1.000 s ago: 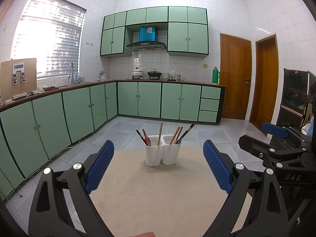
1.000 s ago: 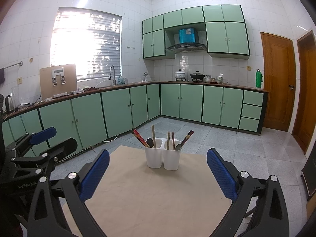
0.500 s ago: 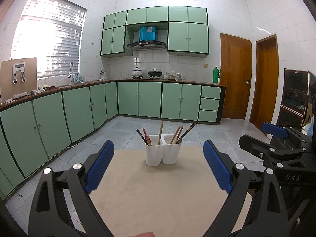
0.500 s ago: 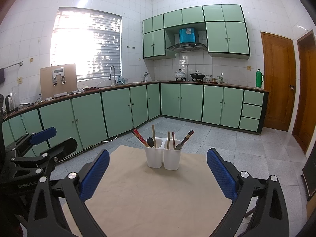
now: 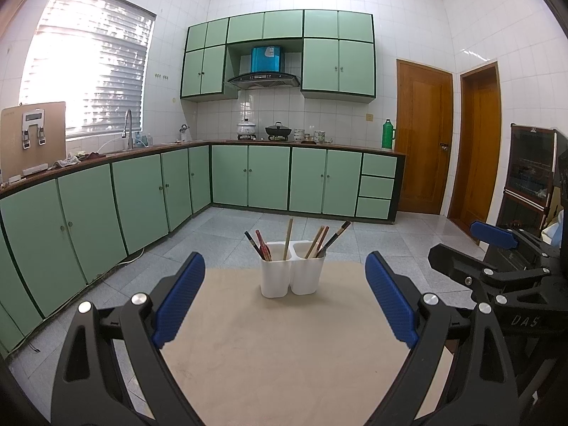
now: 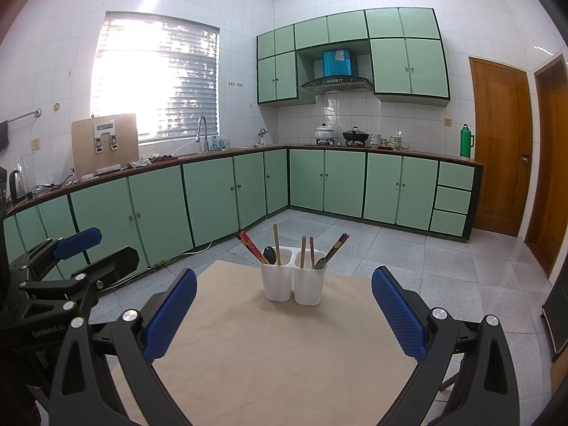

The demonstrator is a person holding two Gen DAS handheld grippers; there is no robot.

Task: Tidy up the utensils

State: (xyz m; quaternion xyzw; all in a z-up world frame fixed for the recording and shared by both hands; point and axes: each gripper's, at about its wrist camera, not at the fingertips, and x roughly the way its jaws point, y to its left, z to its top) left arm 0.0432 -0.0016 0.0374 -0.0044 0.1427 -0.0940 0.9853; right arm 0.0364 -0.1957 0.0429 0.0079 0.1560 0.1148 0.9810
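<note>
A white two-compartment utensil holder [image 5: 291, 272] stands near the far edge of a beige table [image 5: 277, 355]; it also shows in the right wrist view [image 6: 294, 280]. Each compartment holds chopsticks [image 5: 287, 238] and a spoon [image 6: 269, 255]. My left gripper [image 5: 284, 301] is open and empty, well short of the holder. My right gripper [image 6: 284, 309] is open and empty too, and also shows at the right edge of the left wrist view [image 5: 493, 248]. The left gripper shows at the left edge of the right wrist view [image 6: 76, 245].
Green kitchen cabinets [image 5: 142, 191] run along the left and back walls around a grey tiled floor [image 6: 426, 259]. Two wooden doors [image 5: 422, 135] stand at the right. A dark cabinet [image 5: 529, 177] stands at the far right.
</note>
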